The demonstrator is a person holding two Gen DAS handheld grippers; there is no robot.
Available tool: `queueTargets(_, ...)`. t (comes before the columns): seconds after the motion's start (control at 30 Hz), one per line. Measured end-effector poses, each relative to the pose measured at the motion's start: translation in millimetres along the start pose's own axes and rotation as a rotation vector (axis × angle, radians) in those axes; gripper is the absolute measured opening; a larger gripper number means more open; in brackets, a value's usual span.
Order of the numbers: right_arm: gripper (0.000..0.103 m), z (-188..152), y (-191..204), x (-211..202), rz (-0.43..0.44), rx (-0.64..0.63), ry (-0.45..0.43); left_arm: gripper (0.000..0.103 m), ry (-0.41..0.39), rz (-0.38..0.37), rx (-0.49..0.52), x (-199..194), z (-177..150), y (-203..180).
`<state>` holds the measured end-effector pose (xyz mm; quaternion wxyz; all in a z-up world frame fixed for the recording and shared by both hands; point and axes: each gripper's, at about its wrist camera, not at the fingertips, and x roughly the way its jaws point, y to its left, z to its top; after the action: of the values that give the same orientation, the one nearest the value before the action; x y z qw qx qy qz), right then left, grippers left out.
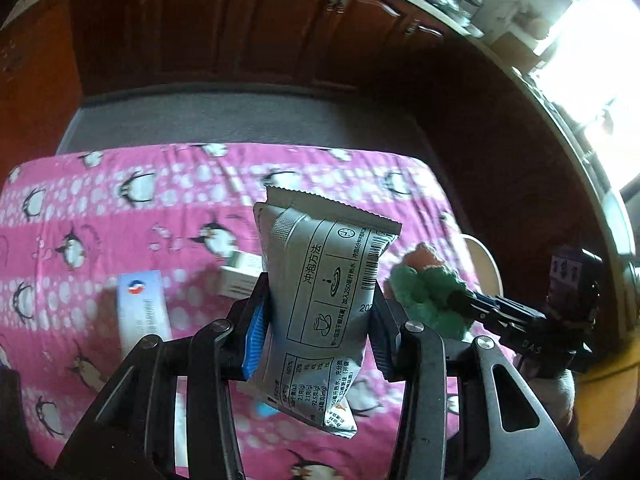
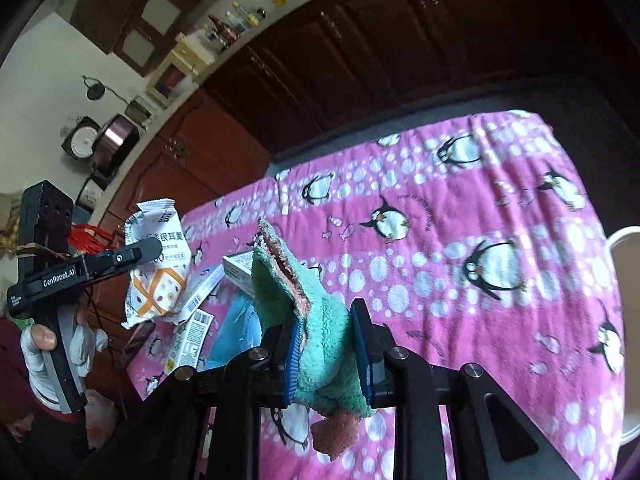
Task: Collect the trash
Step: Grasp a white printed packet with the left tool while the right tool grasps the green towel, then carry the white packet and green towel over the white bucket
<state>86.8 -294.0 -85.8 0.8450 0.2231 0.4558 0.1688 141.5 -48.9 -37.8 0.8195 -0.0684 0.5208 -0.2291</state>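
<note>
Two grips are live at once: the left gripper (image 1: pixel 320 312) pinches a silver food packet (image 1: pixel 320 292) across its middle and holds it clear above the pink penguin cloth (image 1: pixel 100 200), while the right gripper (image 2: pixel 326 344) has its jaws squeezed hard onto a green fluffy rag (image 2: pixel 316 320), bunched and hanging out both ends of the pads. More trash lies on the cloth: a white and blue box (image 1: pixel 142 308), a small pale box (image 1: pixel 240 280) just behind the packet, and in the right wrist view a flattened carton with a barcode (image 2: pixel 192 336) near the table's near-left edge. The packet looks slick and puffy, so my guess is it could slide or twist out if the hand swings quickly, since only a narrow band of it sits between the pads. The rag's loose tail may drag across the small boxes and sweep one off the edge. Both grippers are near each other, and in the left wrist view the rag lies just beside the packet, so crossing paths risks a knock. A white mug (image 2: pixel 624 320) sits at the right border of the cloth. Open cloth lies toward the far side; dark cupboards stand well beyond the table's far edge.
</note>
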Motion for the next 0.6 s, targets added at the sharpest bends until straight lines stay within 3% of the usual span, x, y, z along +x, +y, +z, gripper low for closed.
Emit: queueTargets(0.6, 0.023, -30, -86, -117, -0.149, 0.145, -0.155, 0.042, 0.052, -0.101, 0.241, 63, -19, -167)
